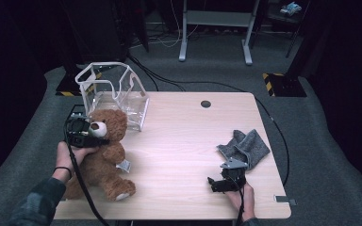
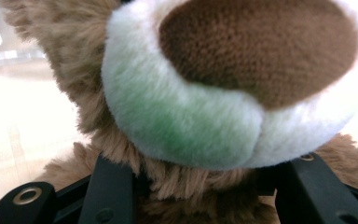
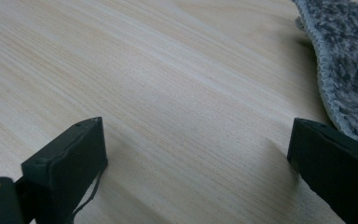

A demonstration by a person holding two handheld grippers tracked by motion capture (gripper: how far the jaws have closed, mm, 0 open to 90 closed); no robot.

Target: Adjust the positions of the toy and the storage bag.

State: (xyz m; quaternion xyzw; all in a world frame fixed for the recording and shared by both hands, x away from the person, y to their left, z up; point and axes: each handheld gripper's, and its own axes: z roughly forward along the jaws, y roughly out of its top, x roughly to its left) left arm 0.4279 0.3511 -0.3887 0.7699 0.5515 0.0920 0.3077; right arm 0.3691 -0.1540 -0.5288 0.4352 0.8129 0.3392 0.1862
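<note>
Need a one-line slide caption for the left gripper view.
Left gripper closed on the teddy bear's neck, just under its white muzzle.

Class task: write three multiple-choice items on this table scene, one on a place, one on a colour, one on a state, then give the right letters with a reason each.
1. Where does the clear container stand?
A. far left of the table
B. near right corner
C. on the floor

2. What colour is the cloth?
A. red
B. grey
C. yellow

3. How is the right hand-held gripper?
A. shut on the cloth
B. open, holding nothing
C. shut on the bear

Answers:
1 A, it stands just behind the teddy bear.
2 B, grey pile shows in the right gripper view.
3 B, its jaws stand apart over bare table.
</note>
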